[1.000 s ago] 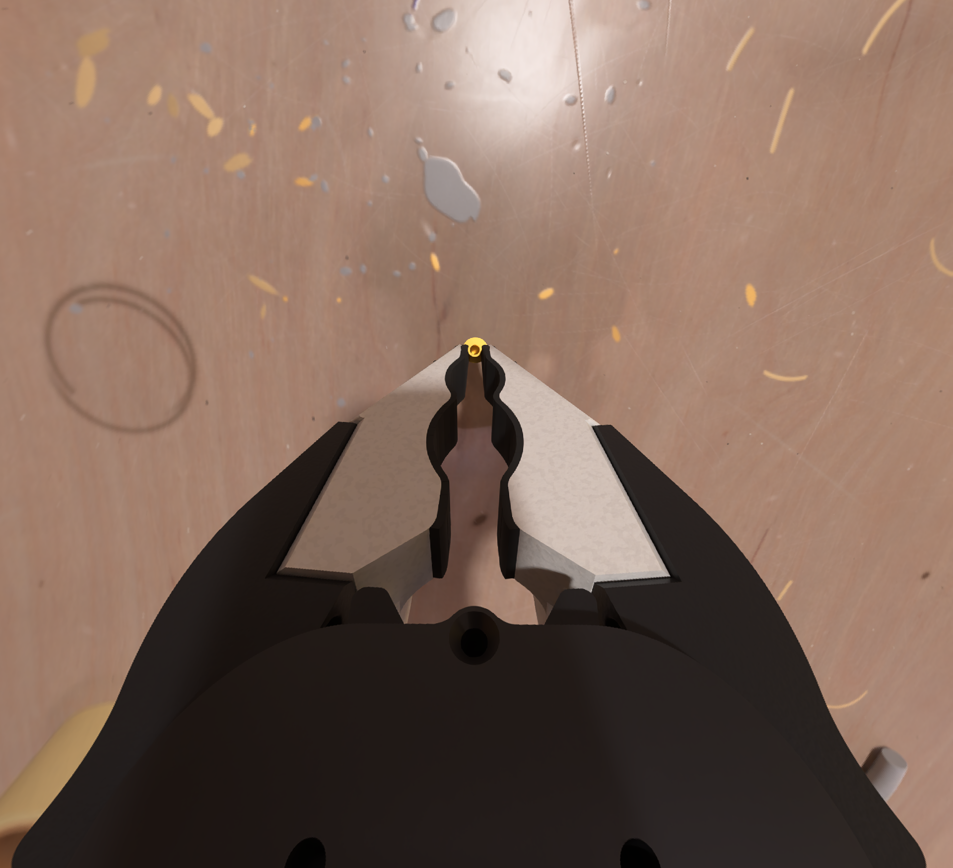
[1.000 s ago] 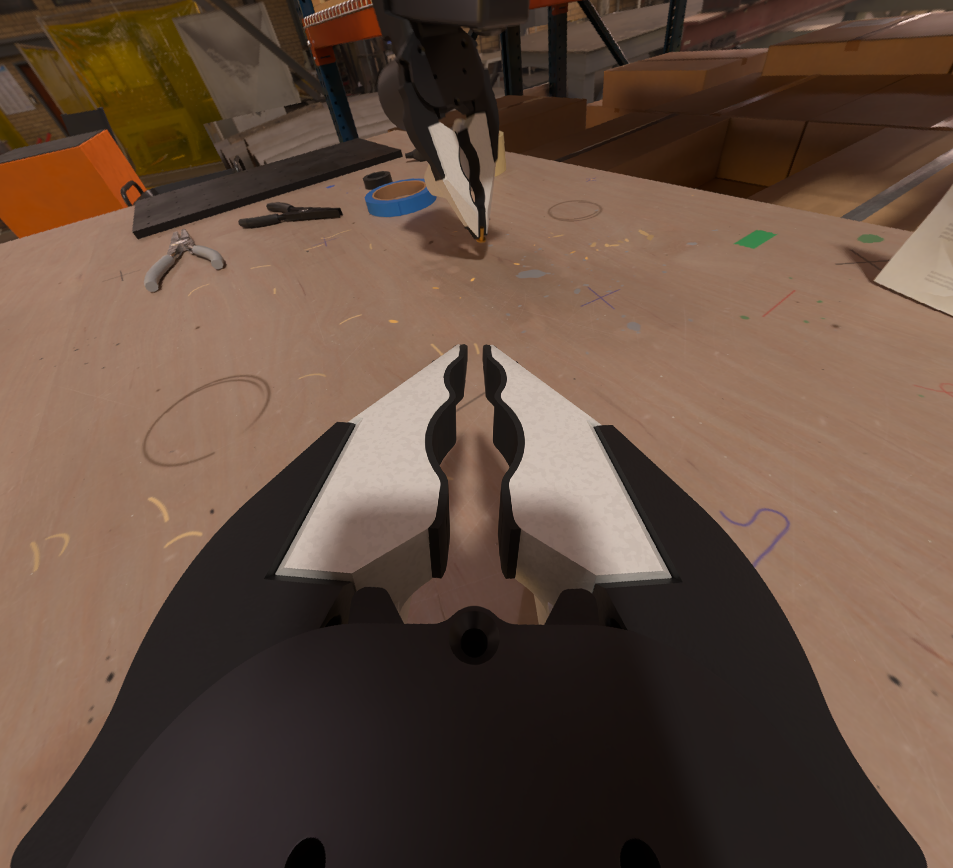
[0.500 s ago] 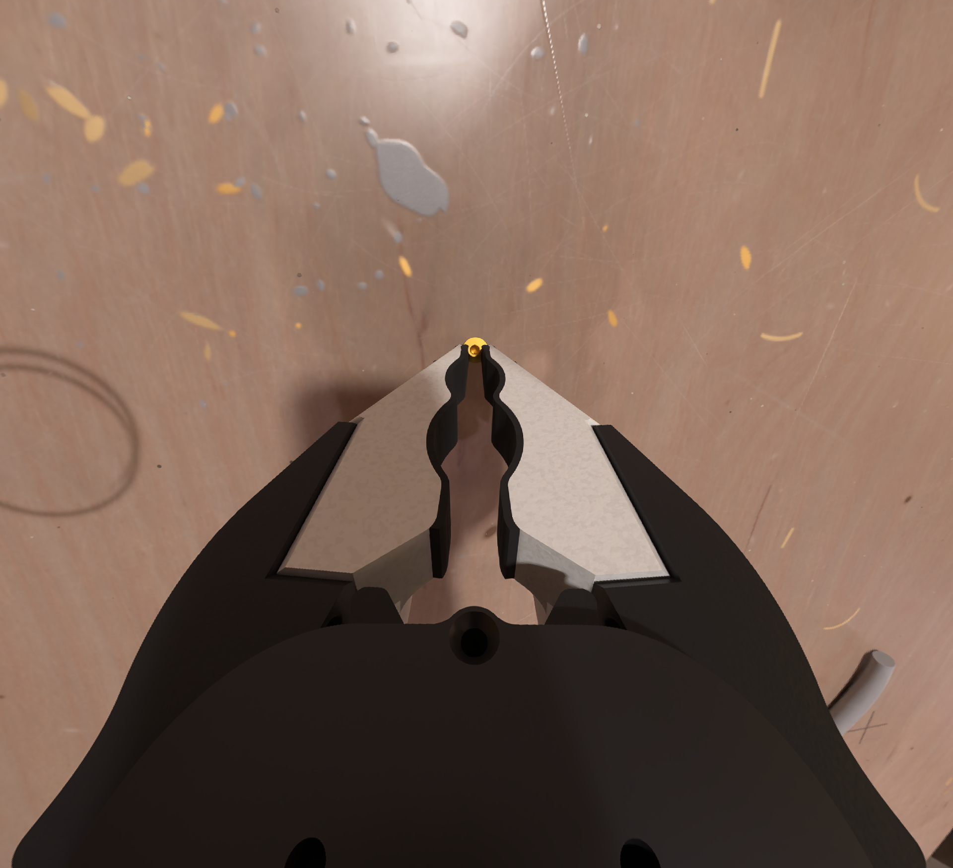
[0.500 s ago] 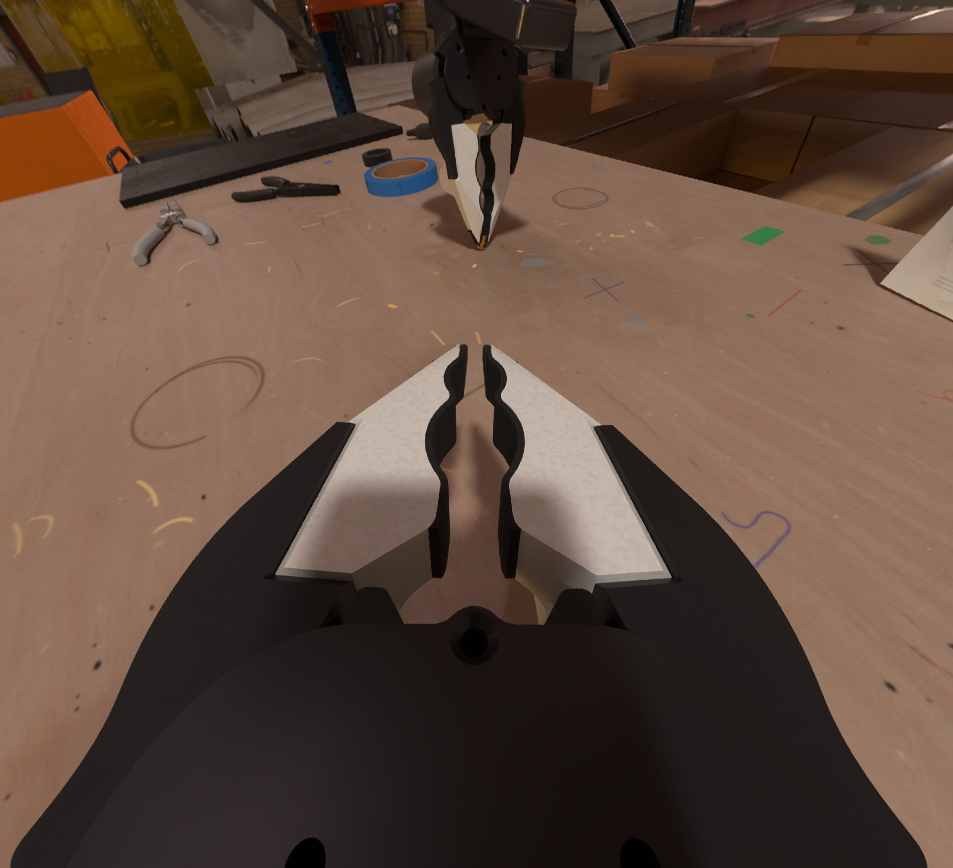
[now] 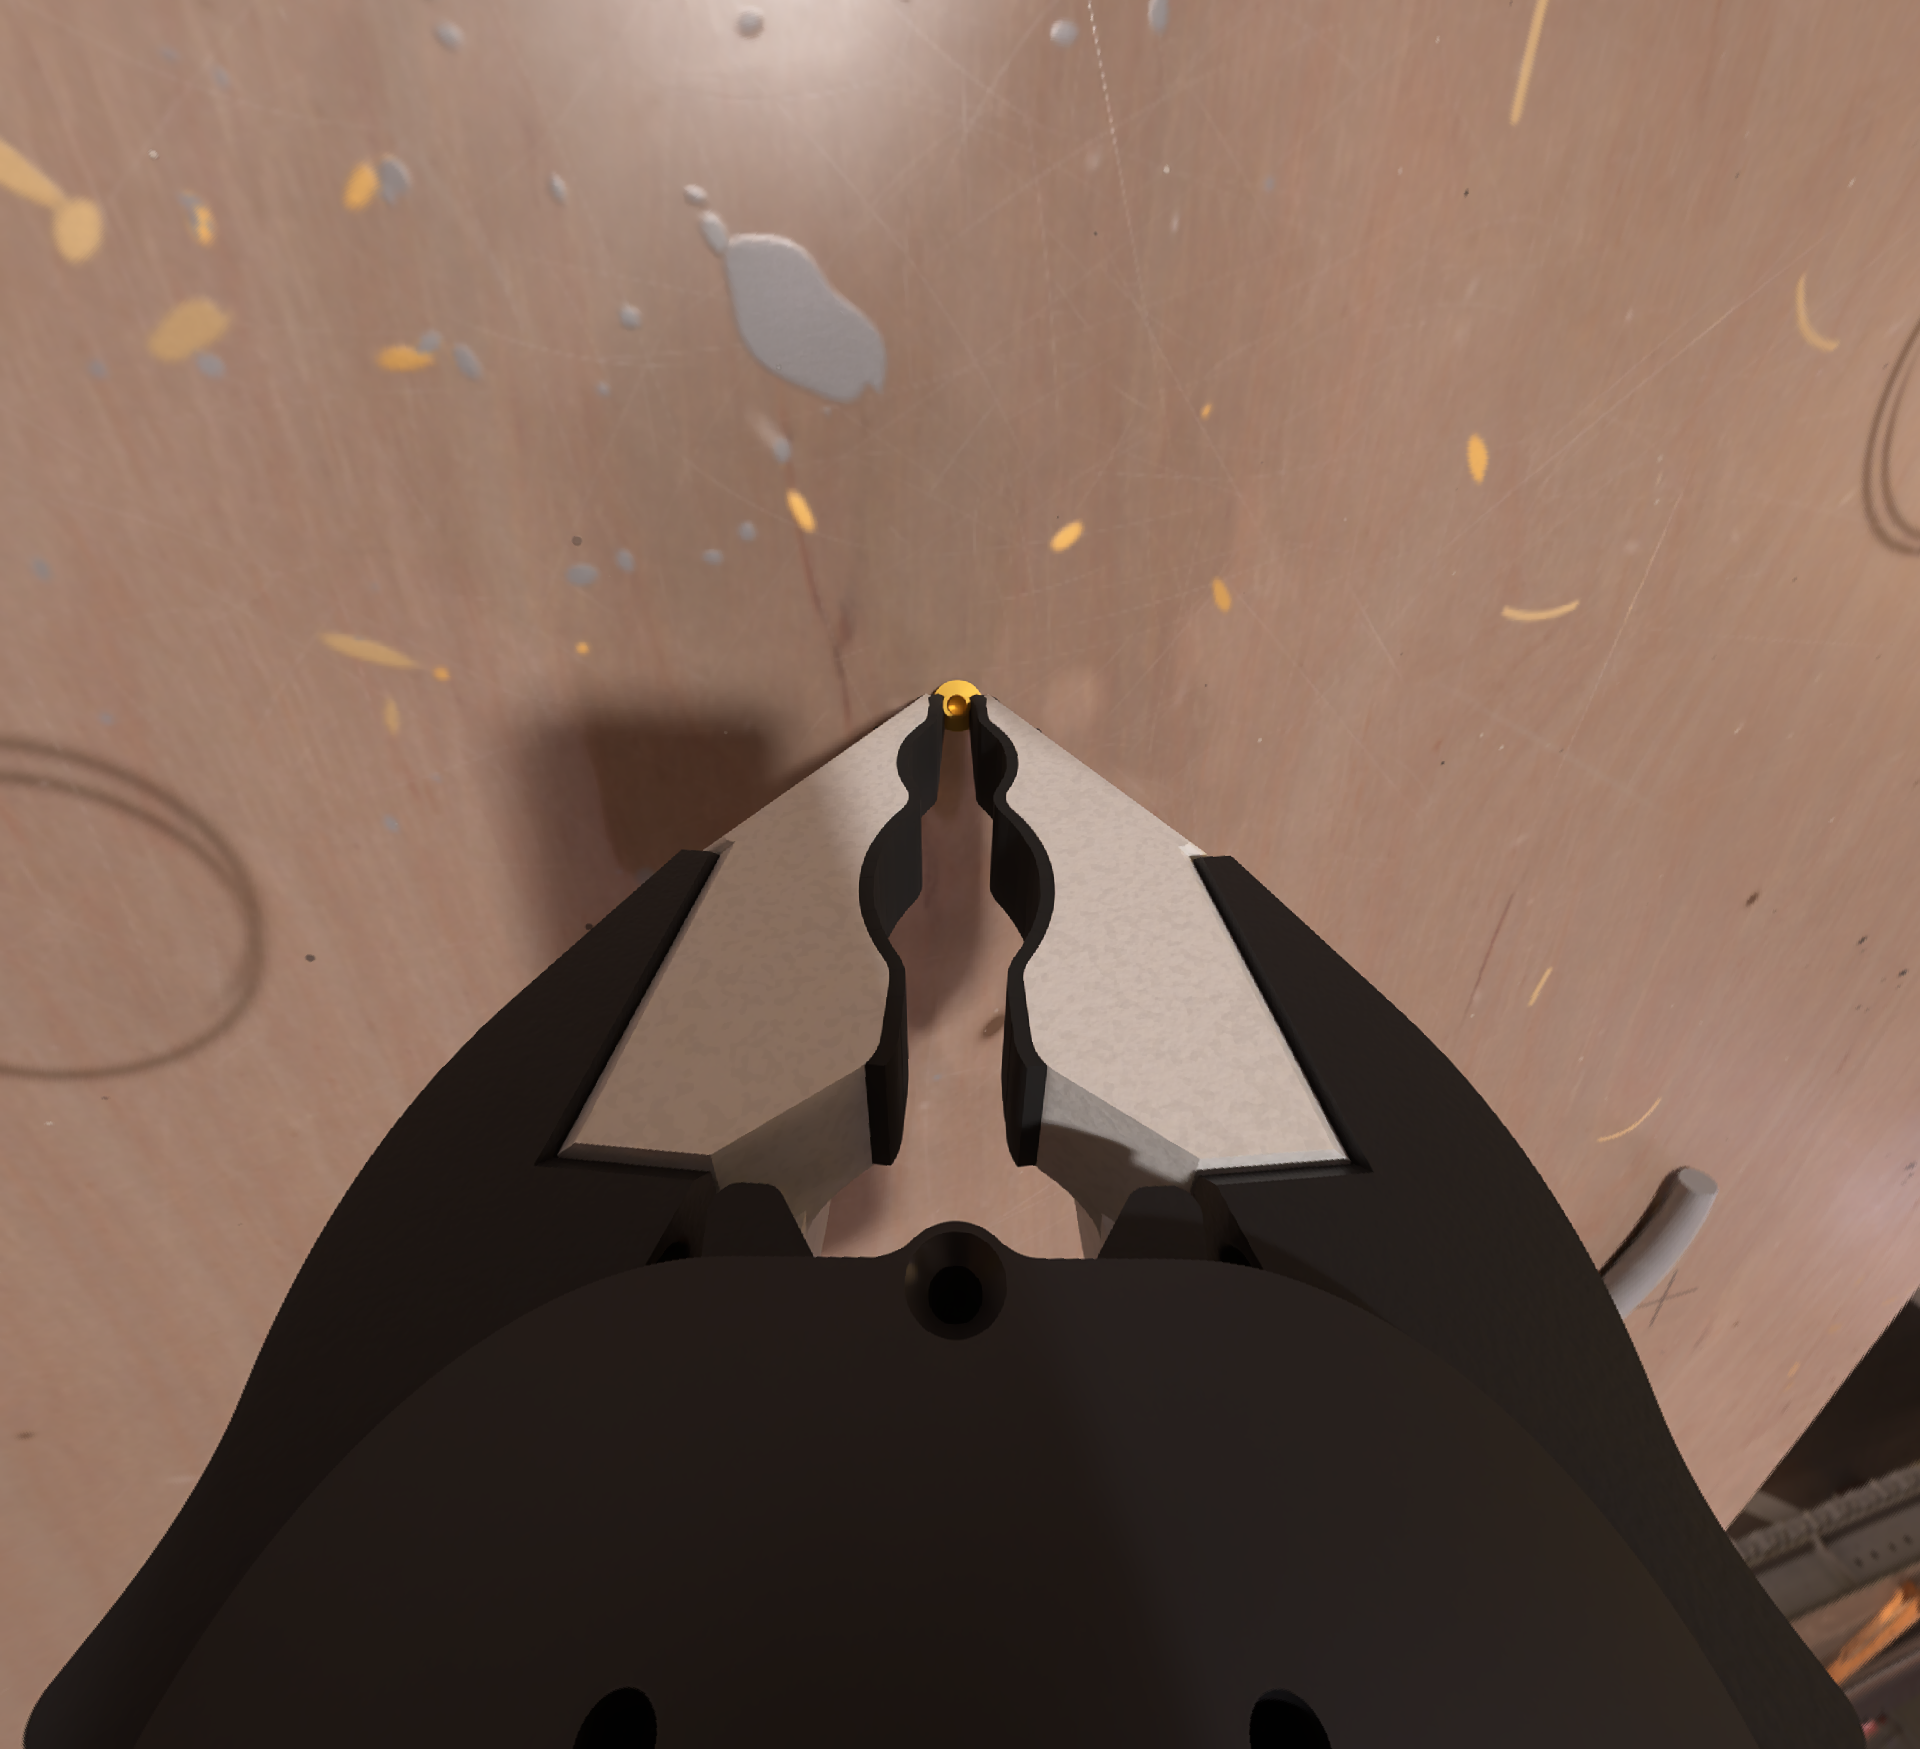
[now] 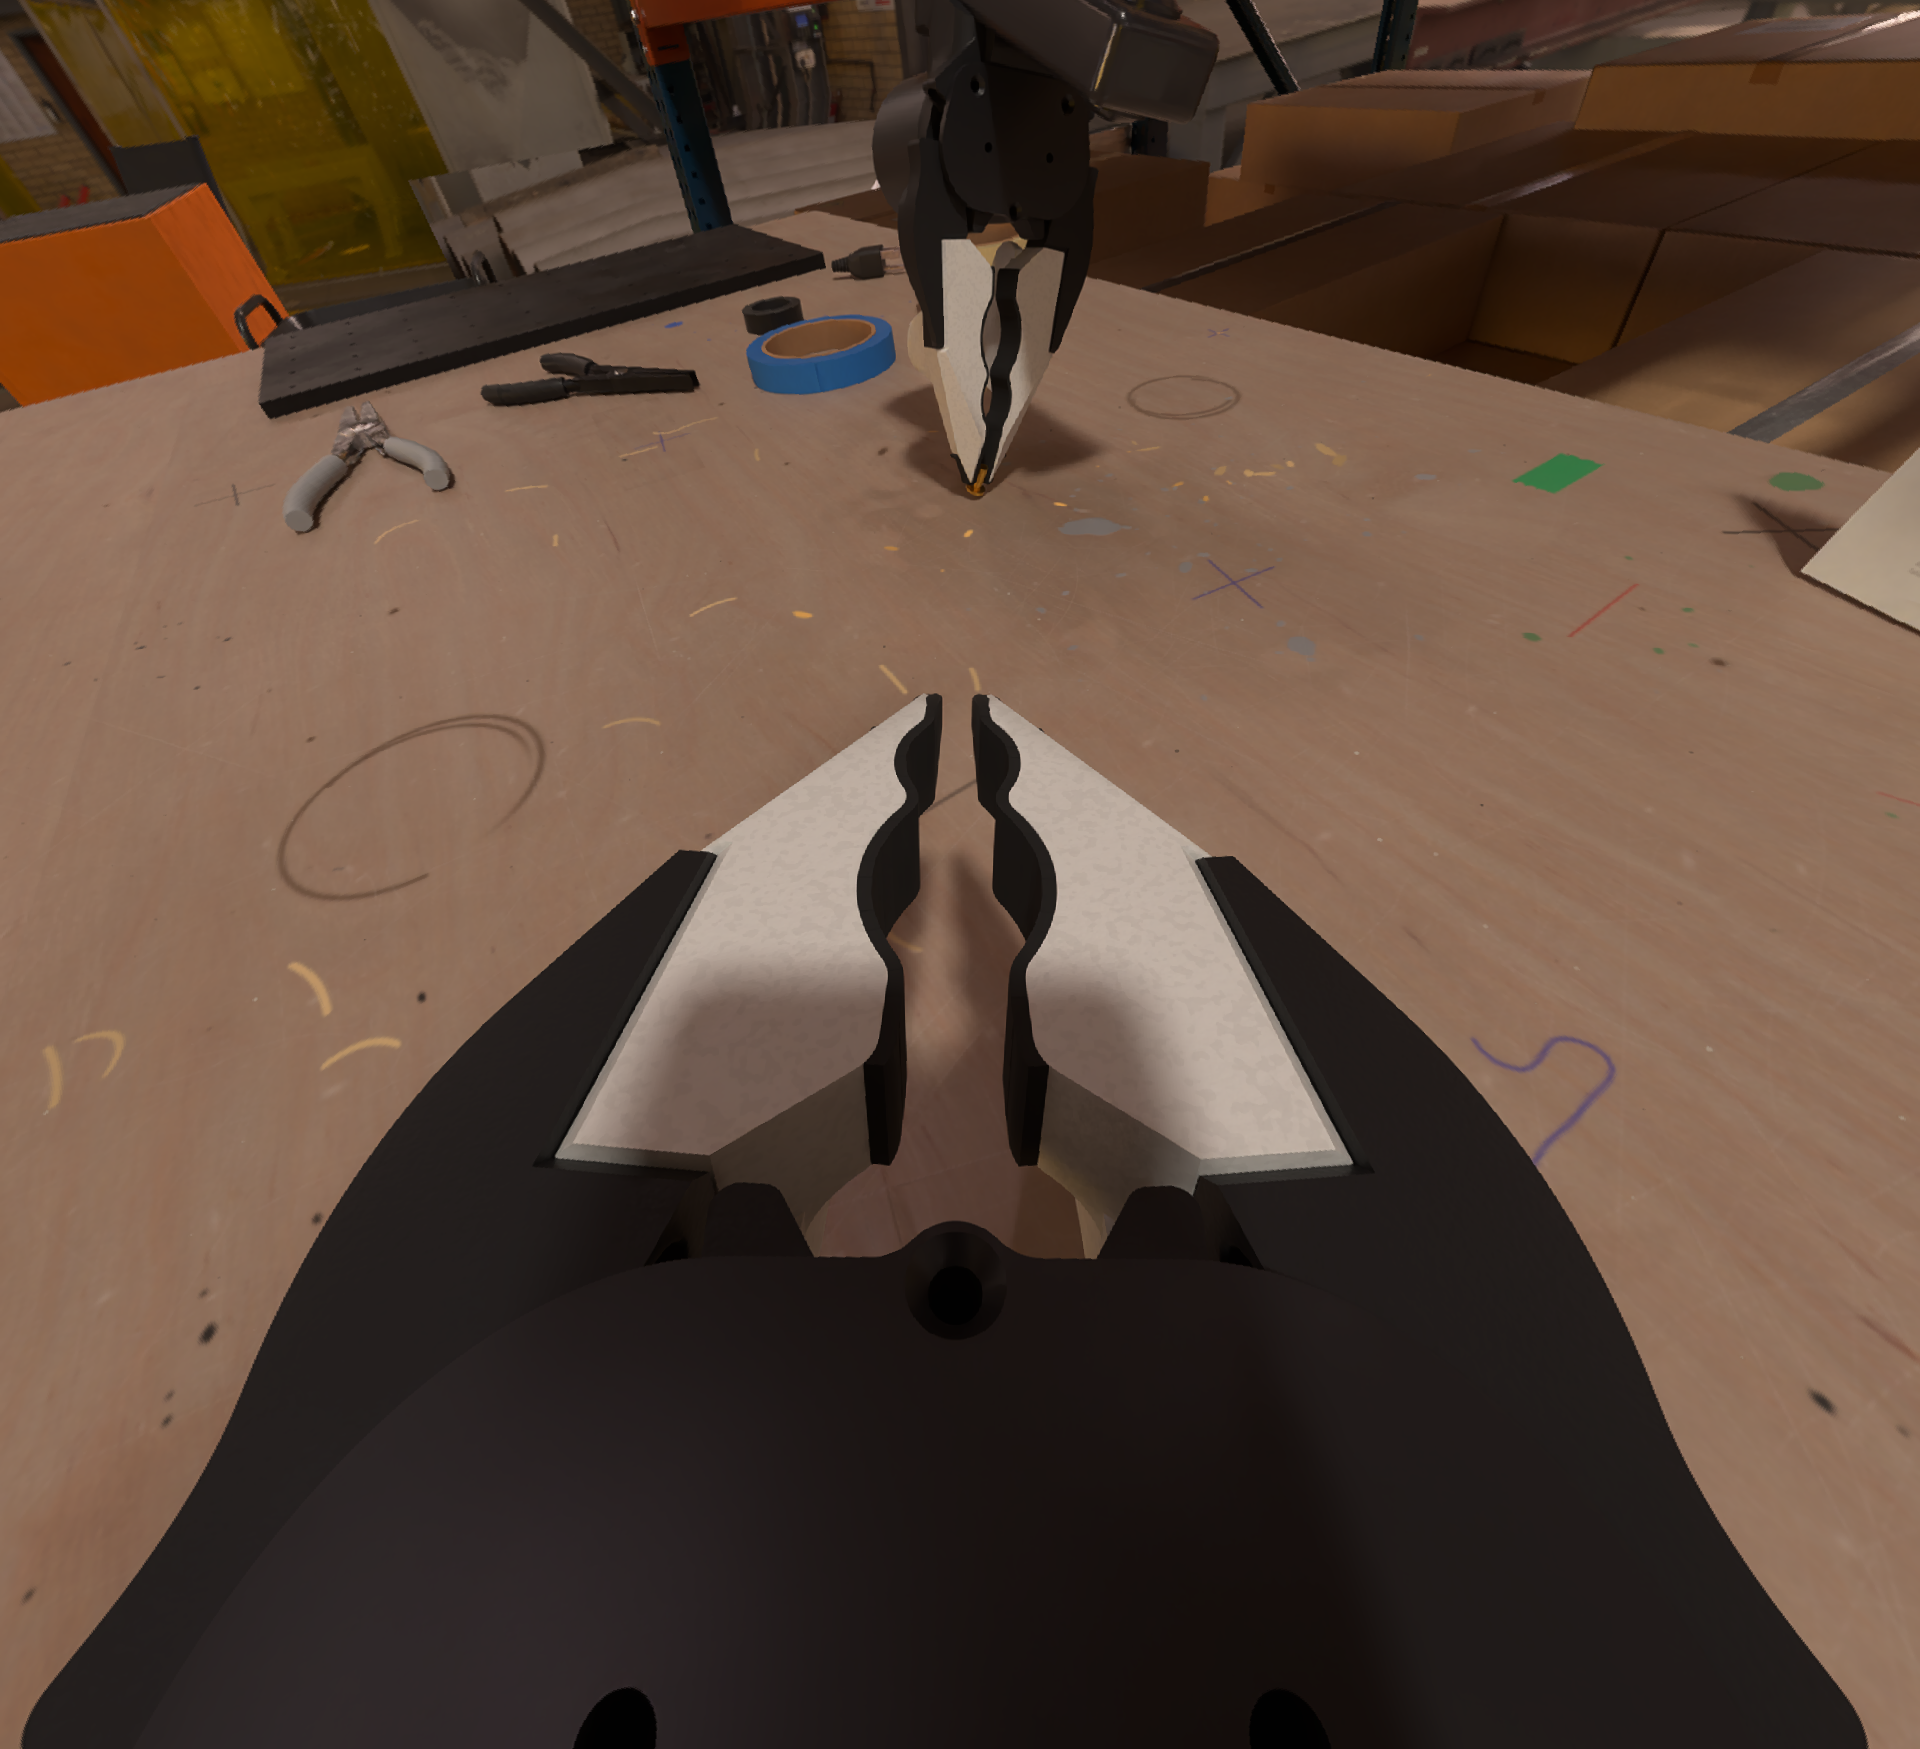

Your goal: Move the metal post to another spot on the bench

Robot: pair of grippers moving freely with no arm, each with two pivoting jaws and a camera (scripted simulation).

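Note:
The metal post (image 5: 956, 700) is a small brass-coloured pin, seen end-on, pinched between the tips of my left gripper (image 5: 956, 707). The gripper points straight down at the wooden bench (image 5: 1351, 349). In the right wrist view the left gripper (image 6: 977, 484) stands almost upright at the far middle. The post (image 6: 975, 488) at its tip is on or just above the bench; I cannot tell which. My right gripper (image 6: 956, 702) hovers low over the near bench. Its jaws stand almost together with nothing between them.
Behind the left gripper lie a blue tape roll (image 6: 821, 352), a small black ring (image 6: 772, 313), a black tool (image 6: 592, 380), grey-handled pliers (image 6: 353, 463) and a black perforated board (image 6: 520, 317). A paper sheet (image 6: 1870, 556) lies far right. The bench edge (image 5: 1849, 1367) is near the left gripper.
The left gripper, still holding the post, has come lower over the bench and its body has swung from leaning left to nearly upright. The right gripper has barely moved.

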